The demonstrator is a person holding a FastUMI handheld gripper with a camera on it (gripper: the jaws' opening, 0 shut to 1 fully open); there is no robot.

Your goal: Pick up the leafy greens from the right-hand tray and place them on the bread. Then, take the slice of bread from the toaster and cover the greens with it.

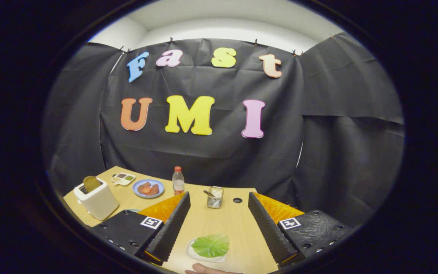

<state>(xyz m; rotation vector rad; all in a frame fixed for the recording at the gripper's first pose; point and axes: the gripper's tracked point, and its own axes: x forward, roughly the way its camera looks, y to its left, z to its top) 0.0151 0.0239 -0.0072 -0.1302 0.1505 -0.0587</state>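
A green leaf (211,245) lies on a small white tray (193,254) on the wooden table (226,224), low between my two fingers. My gripper (219,201) hangs above it, open, with nothing between the fingers. A white toaster (96,198) stands at the table's left edge, beyond my left finger (171,224), with a brown bread slice (91,183) sticking up out of its slot. My right finger (266,224) stands to the right of the leaf.
A blue plate (139,193) with reddish food, a small white sauce dish (123,178), a clear bottle with a red cap (178,180) and a metal mesh holder (215,197) stand further back. A person's hand (207,271) shows just under the tray.
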